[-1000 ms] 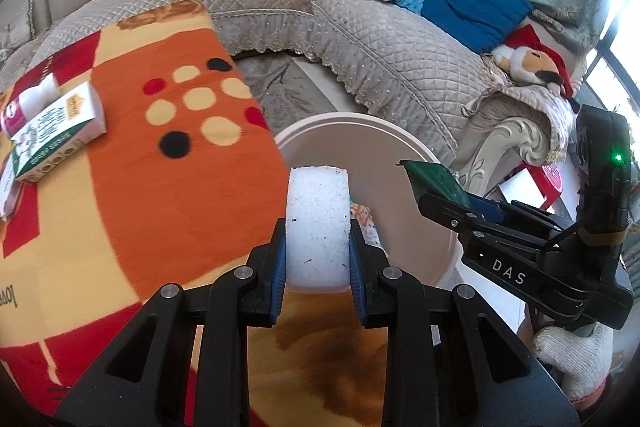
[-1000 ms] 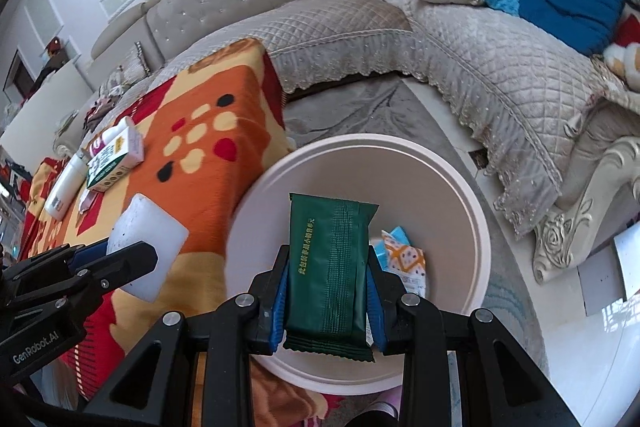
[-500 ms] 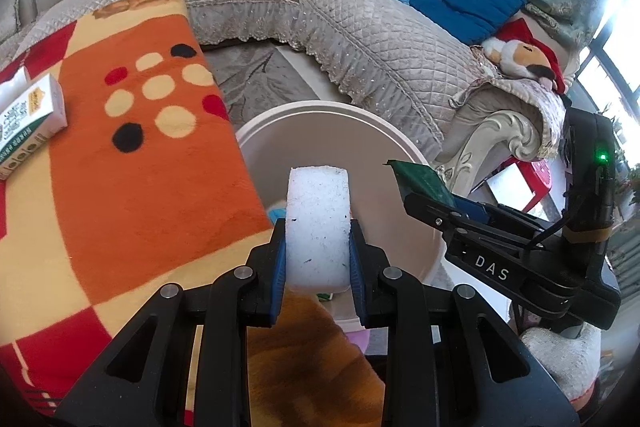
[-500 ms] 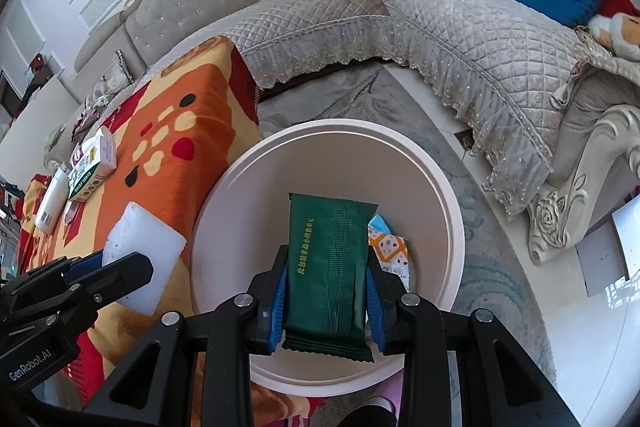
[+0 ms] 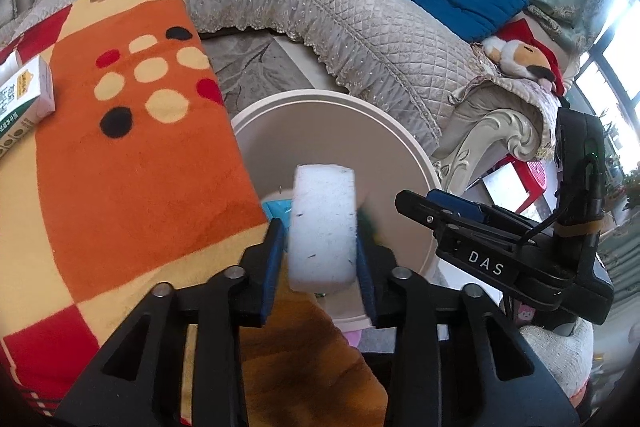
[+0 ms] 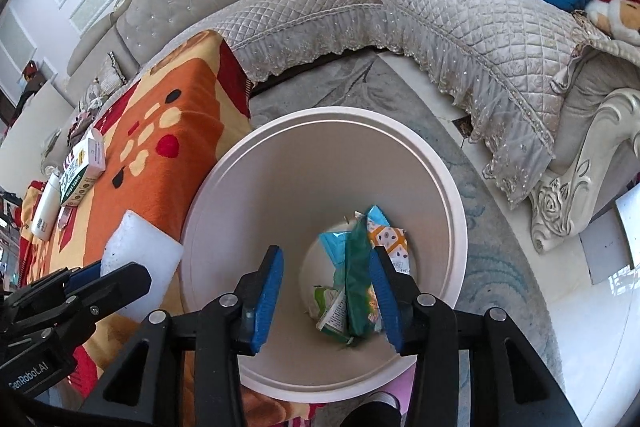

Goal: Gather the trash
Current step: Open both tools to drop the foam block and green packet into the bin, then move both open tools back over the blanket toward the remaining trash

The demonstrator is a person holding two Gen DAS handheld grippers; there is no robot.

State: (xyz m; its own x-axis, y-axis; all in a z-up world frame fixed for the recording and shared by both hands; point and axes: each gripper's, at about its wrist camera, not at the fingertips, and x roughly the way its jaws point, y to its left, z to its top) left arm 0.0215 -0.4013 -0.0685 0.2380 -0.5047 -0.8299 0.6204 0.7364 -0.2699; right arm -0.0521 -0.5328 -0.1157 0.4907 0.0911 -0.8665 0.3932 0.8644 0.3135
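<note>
While both jaws have just been opening, foam block (image 5: 322, 223) hangs loose over the bin (image 6: 448, 187) rim.

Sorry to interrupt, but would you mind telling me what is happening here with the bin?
A person is clearing trash into a white bin beside the blanket-covered table. The right tool has just opened and is empty; the green packet lies in the bin among other wrappers. The left tool has also been opening, with the white foam block between its fingers over the bin's edge.
</note>
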